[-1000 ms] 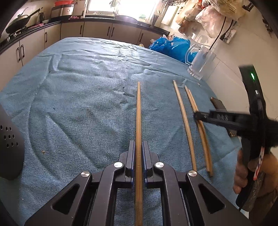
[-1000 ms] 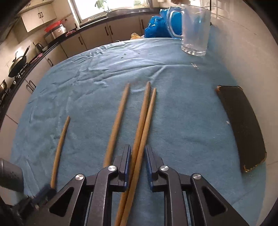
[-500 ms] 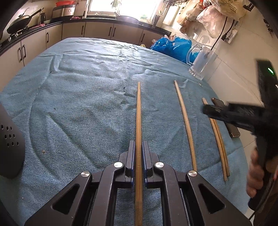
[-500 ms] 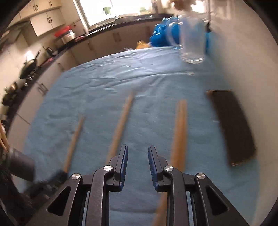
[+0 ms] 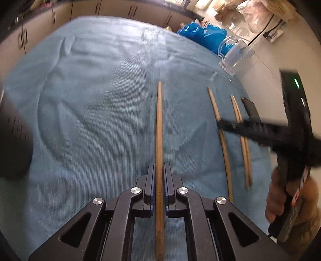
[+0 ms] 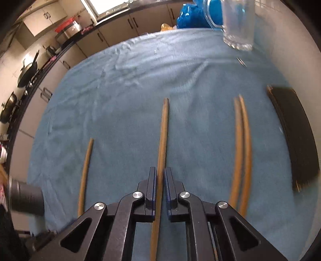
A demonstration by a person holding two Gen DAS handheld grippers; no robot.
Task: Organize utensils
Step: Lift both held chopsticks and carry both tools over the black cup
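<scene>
Left wrist view: both grippers' fingers (image 5: 150, 180) clamp single chopsticks (image 5: 159, 144); thin sticks may twist loose when lifted.

A home kitchen, clearly: beige cabinets (image 6: 112, 38) run under a dark counter, a wok (image 6: 27, 73) sits on the stove at the left, a red-lidded cooker (image 6: 67, 32) stands by the bright window (image 6: 108, 6). Up close, a blue cloth (image 6: 140, 80) covers the surface, with a glass mug (image 6: 238, 24) at its far edge.
</scene>
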